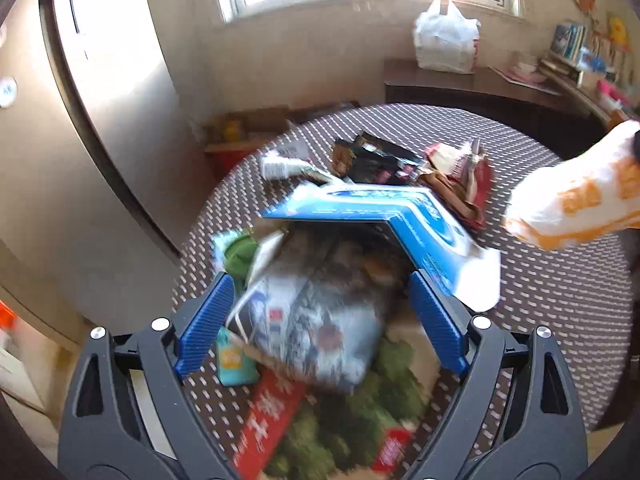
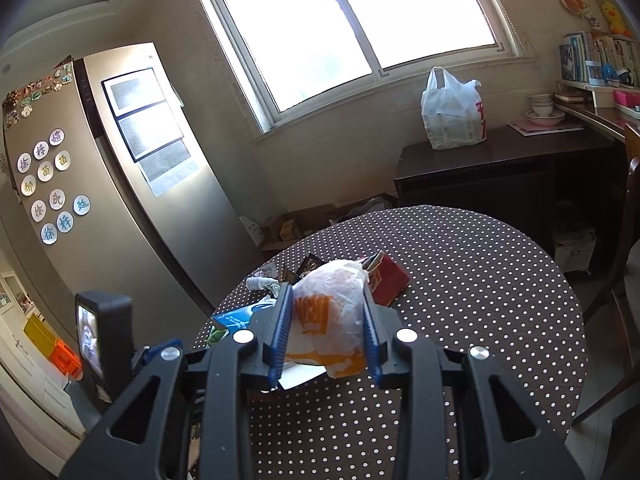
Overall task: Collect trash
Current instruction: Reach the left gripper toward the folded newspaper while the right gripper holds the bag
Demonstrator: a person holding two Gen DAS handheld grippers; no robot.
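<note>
1. Left tool (image 1: 320, 320) stands with its blue fingers spread wide, released, over a crumpled grey printed wrapper (image 1: 316, 320) that sits between them without the pads pressing on it.
2. That wrapper tops a loose heap on the dotted counter (image 1: 560, 300): a teal packet (image 1: 234, 360), a red-and-green package (image 1: 340, 432) beneath, and a bent blue box (image 1: 400, 216) just beyond. The view is smeared, so finer print is unreadable.
3. To pick it well, I would centre the fingers on the wrapper alone, sink low enough to catch its bulk, and pinch without dragging the packets underneath.
4. Farther back lie a small white bottle (image 1: 280, 168) and dark and red wrappers (image 1: 400, 164).
5. Right tool (image 2: 326, 336) is clenched on a white-and-orange plastic bag (image 2: 328, 312), bunched between its pads above the counter, to the right of the heap.
</note>
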